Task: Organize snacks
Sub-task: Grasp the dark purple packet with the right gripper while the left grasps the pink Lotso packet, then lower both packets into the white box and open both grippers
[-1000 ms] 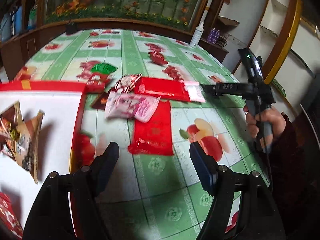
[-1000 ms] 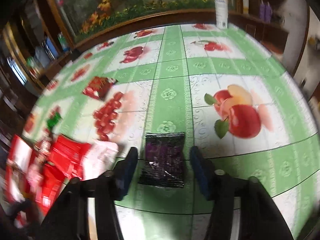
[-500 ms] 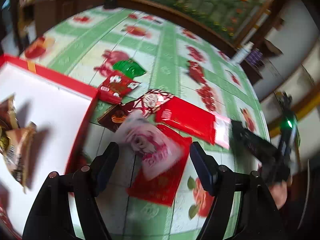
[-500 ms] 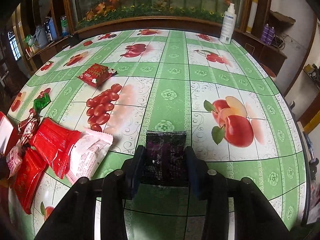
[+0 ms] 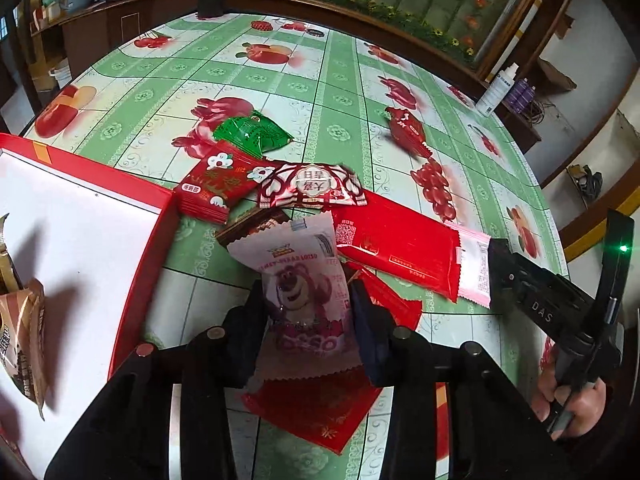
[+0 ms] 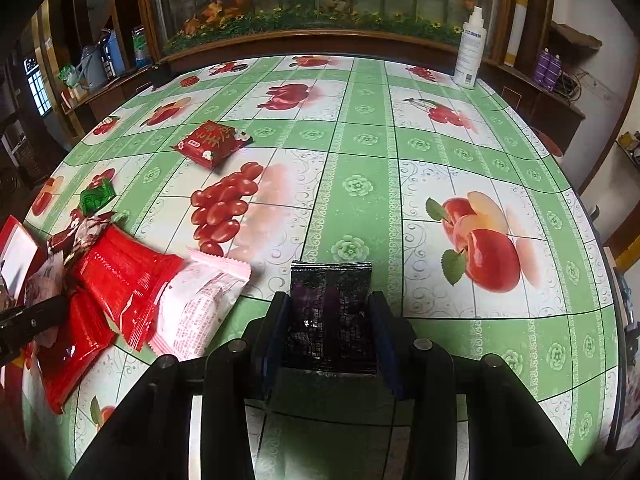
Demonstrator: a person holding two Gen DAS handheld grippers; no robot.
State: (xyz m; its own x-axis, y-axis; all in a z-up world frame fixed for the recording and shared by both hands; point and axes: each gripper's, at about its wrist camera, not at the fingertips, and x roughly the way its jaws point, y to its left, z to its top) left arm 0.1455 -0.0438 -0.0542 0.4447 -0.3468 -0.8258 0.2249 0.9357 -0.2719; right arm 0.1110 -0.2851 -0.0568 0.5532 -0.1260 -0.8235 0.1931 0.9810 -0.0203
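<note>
My left gripper (image 5: pixel 308 300) points down at the snack pile, its jaws closing. Both pads press the sides of a pink bear-print packet (image 5: pixel 298 276), which lies on a flat red packet (image 5: pixel 320 408). Just left of it is the red box (image 5: pixel 154 236) with a white floor, holding brown packets (image 5: pixel 22 332). My right gripper (image 6: pixel 330 316) is shut on a black foil packet (image 6: pixel 330 288) that rests flat on the green fruit-print tablecloth (image 6: pixel 360 152), right of the pile.
The pile also holds a long red-and-pink packet (image 5: pixel 400 244), a red-white patterned packet (image 5: pixel 312 186), a red flowered packet (image 5: pixel 216 188) and a green packet (image 5: pixel 252 134). Another red packet (image 6: pixel 212 142) lies further out. A white spray bottle (image 6: pixel 470 52) stands at the far edge.
My left gripper swung over the pile and narrowed its jaws onto the pink packet. The right jaws came in a little against the black packet; that hand stayed put.
</note>
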